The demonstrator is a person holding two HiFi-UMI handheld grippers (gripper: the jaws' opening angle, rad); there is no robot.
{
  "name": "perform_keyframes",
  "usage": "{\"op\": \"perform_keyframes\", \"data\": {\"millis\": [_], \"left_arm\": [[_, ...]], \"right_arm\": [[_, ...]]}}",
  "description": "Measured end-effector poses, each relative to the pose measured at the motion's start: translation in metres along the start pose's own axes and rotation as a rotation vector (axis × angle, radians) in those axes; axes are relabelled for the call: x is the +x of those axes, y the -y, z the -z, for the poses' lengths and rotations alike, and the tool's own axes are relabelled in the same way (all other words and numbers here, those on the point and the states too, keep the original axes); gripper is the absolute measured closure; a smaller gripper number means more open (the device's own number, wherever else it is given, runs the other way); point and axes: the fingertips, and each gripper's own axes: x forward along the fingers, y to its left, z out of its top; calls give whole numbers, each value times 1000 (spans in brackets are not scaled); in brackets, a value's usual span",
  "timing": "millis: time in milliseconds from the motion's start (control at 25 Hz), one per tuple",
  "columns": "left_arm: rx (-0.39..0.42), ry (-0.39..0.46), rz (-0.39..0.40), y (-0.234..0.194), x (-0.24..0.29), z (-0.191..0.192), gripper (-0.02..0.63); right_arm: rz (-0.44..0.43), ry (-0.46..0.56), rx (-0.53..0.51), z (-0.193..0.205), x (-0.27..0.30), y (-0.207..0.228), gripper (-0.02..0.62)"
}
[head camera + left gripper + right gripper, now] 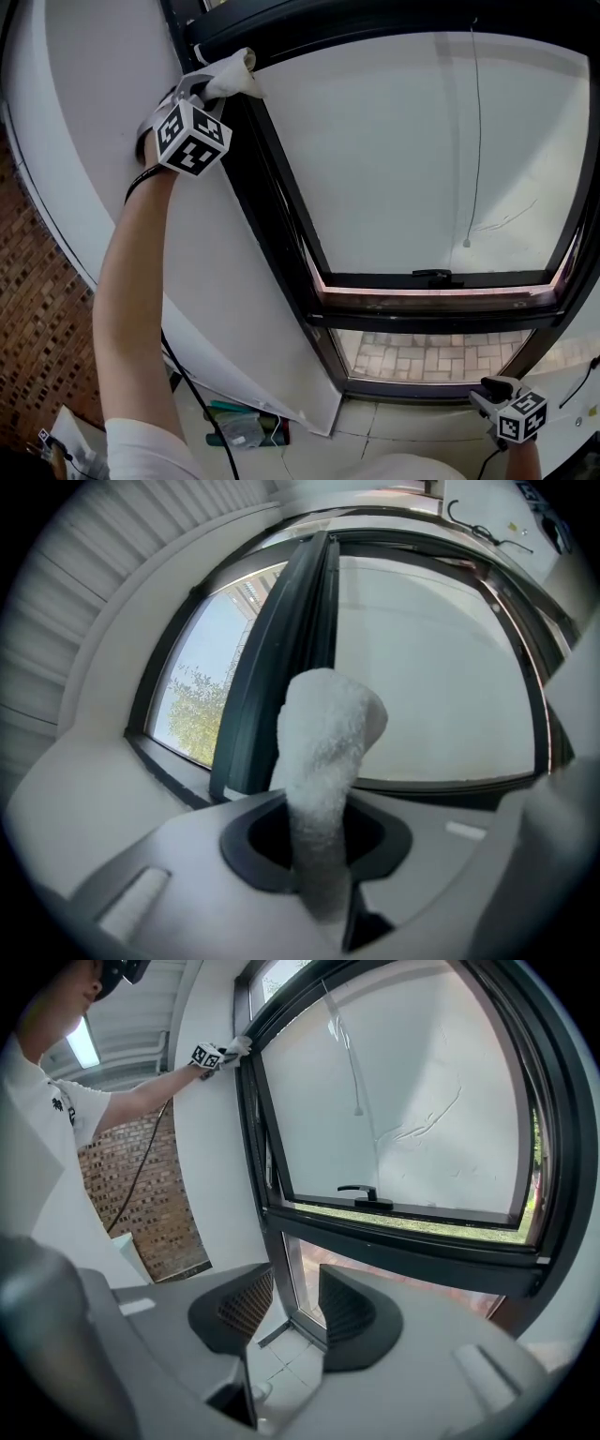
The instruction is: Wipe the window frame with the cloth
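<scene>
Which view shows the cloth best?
The left gripper view. The cloth fills the centre there, pinched between the jaws of the left gripper. The head view shows it smaller, bunched at a corner of the window frame. The right gripper view shows only a distant white speck.

Soft, even daylight comes through the window pane (422, 159) ahead of the left gripper (319, 841), with only faint shadows. Both gripper views bend strongly and turn black at the rim. The cloth (323, 752) between that gripper's jaws, close to the lens, is out of focus.
</scene>
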Motion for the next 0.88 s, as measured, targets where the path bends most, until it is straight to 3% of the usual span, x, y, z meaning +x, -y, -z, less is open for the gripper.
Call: {"op": "perform_keyframes", "data": {"millis": [360,880], "left_arm": [[16,-23,114,93,-9,21,512],[-1,-57,234,194,-36,32,512]], "right_arm": [[-45,-23,-33,-3,16,-11,442],[-89,-40,-70,-10,24,-18,442]]}}
